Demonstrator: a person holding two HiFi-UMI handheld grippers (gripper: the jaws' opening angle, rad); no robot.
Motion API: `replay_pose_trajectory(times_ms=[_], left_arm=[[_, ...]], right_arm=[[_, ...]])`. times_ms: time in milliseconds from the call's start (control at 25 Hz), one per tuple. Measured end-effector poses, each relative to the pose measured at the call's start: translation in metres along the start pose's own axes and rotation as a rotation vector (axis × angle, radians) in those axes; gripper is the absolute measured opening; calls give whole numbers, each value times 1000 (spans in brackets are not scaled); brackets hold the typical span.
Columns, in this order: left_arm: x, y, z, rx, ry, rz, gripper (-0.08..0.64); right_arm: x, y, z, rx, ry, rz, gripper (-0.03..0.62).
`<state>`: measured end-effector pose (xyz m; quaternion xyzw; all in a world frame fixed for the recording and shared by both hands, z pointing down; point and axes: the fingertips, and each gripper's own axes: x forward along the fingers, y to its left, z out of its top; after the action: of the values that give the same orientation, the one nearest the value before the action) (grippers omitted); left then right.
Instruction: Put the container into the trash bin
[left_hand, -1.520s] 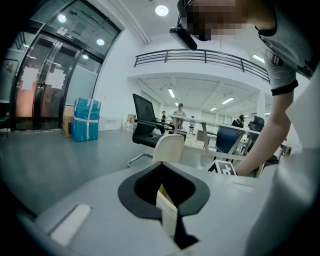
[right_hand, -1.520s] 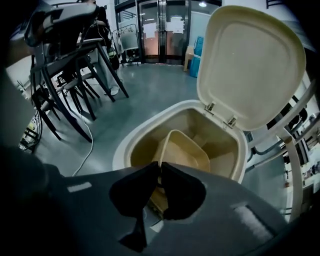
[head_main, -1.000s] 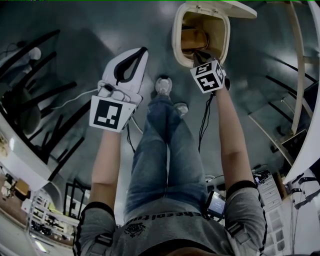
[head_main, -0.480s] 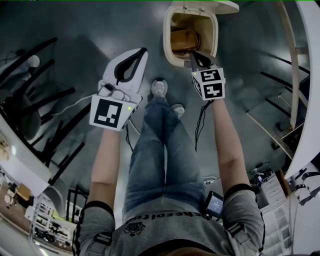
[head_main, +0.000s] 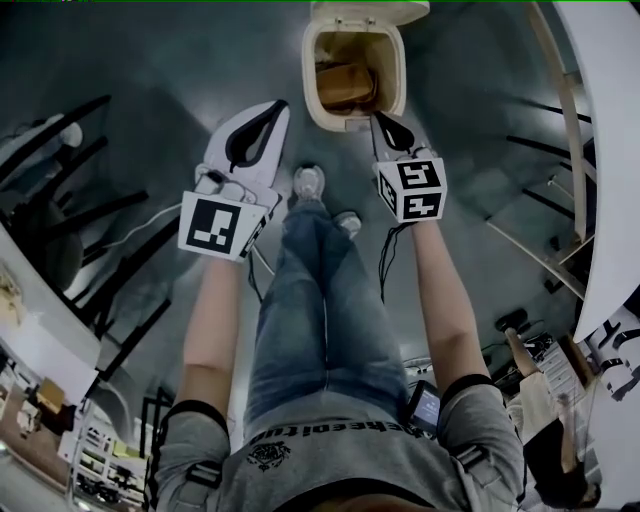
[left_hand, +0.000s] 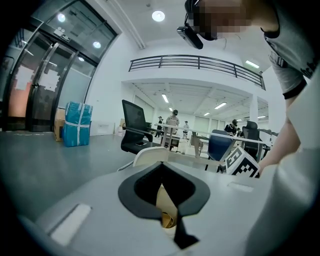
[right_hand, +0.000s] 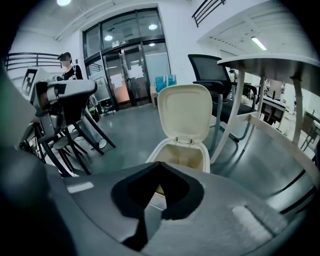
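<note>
Brown container (head_main: 345, 85) lies inside trash bin (head_main: 309, 70), lid (head_main: 370, 10) up. R tongs (head_main: 381, 118) pressed together, empty, just by the near rim. L tongs (head_main: 280, 104) also pressed together w/ nothing, off over the floor. Risk, IMO: R tongs clip the rim, bin tips, container spills.

No text legible anywhere. Lettering across shirt (head_main: 330, 432) at 6 o'clock in head view: upside down, too blurred to read. Sheets on glass doors (right_hand: 123, 75): unreadable.

Container (head_main: 345, 85) inside trash bin (head_main: 309, 85)
</note>
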<state>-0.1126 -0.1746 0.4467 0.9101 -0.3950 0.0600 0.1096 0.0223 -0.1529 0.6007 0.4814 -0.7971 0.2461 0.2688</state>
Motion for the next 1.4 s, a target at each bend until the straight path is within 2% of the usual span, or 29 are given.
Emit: replay_pose_trajectory(times_ms=[160, 760, 1400], left_arm=[[-8, -11, 2, 6, 34, 0, 12], [-32, -44, 58, 49, 1, 2, 11], [-70, -75, 118, 75, -42, 15, 9]], right_arm=[[-24, 5, 6, 5, -35, -5, 2], [-118, 22, 55, 14, -187, -41, 2], [-213, 40, 109, 64, -340, -81, 2]])
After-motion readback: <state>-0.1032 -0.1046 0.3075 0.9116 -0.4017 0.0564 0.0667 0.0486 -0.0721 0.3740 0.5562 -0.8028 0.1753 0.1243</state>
